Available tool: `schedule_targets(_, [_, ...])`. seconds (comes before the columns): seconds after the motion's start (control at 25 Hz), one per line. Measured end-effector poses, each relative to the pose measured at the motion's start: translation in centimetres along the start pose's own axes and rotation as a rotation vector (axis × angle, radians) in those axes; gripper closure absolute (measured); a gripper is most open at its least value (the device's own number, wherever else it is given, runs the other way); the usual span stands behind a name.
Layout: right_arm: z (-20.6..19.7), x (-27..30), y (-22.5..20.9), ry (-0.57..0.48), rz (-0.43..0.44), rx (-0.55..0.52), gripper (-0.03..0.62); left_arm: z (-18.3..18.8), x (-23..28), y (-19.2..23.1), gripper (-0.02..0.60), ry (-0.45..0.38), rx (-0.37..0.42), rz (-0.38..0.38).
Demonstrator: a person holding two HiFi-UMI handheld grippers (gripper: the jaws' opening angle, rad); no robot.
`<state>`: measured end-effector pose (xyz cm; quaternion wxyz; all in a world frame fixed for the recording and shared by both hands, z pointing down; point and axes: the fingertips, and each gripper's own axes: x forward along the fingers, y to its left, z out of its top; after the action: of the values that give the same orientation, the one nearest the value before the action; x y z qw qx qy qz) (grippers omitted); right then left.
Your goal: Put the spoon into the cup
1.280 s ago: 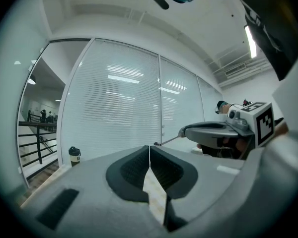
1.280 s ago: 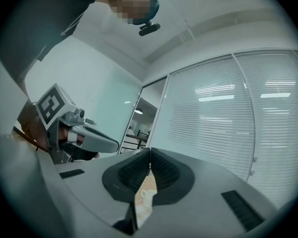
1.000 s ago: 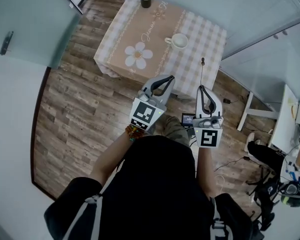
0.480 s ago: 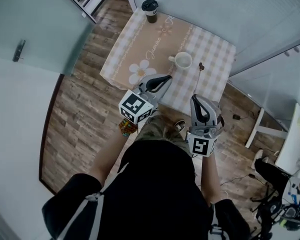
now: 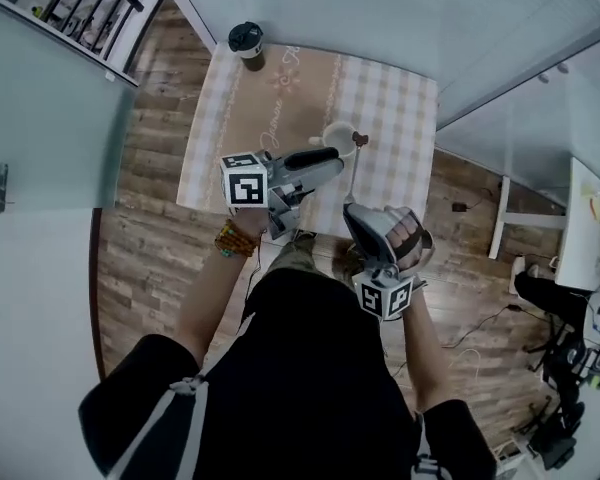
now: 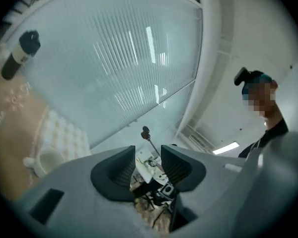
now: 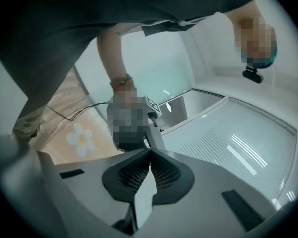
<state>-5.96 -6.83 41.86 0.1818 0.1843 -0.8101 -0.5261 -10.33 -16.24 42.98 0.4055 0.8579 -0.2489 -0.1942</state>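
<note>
The spoon [image 5: 355,173] was not yet in the cup [image 5: 337,137]. My right gripper [image 5: 352,210] had its jaws clamped together on the handle end. The stem ran away from me over the table's near edge, and the bowl hung just beside the cup's rim; I could not tell whether it touched. My left gripper [image 5: 330,156], rolled onto its side, pointed at the cup from the near left. Its jaws had just been opening and stood wide apart, with nothing between the pads.

I judged the pickup done. What was left was to bring the bowl over the cup's mouth, lower it in and let go.

The cup stood upright on a checked tablecloth [image 5: 400,98] with a beige runner [image 5: 285,98] down its left half. A lidded paper cup [image 5: 246,40] stood well apart at the far edge. The small table sat on a wood-plank floor [image 5: 150,198] against a ribbed glass partition [image 5: 400,8], with a white desk [image 5: 580,228] off to the right.
</note>
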Motion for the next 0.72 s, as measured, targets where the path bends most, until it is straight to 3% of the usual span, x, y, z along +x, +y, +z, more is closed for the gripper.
schedule_targets(0.08, [-0.1,1.3,0.9,0.026,0.015,-0.059,0.582,0.1,0.8,0.1,0.420,0.047,-0.077,-0.083])
schedule_targets(0.2, [0.1,2.5,1.4,0.049,0.005,-0.057,0.582,-0.2,0.9,0.0,0.422,0.085,-0.142,-0.156])
schedule_targets(0.32, [0.0,3.6,1.5,0.056,-0.006,-0.078,0.582,-0.4,1.1,0.0,0.450,0.128,-0.115,-0.198])
schedule_targets(0.44, [-0.4,4.4,1.4,0.057,-0.013,-0.095,0.582,-0.3,1.3,0.1,0.484,0.112,-0.090,-0.229])
schedule_targets(0.56, [-0.4,4.7,1.0,0.054,-0.019,-0.105,0.582,-0.1,1.3,0.2,0.508,0.073,-0.117,-0.237])
schedule_targets(0.72, [-0.7,4.6,1.9,0.056,0.040,-0.110,0.582,-0.1,1.2,0.3,0.521,0.078,-0.129,-0.233])
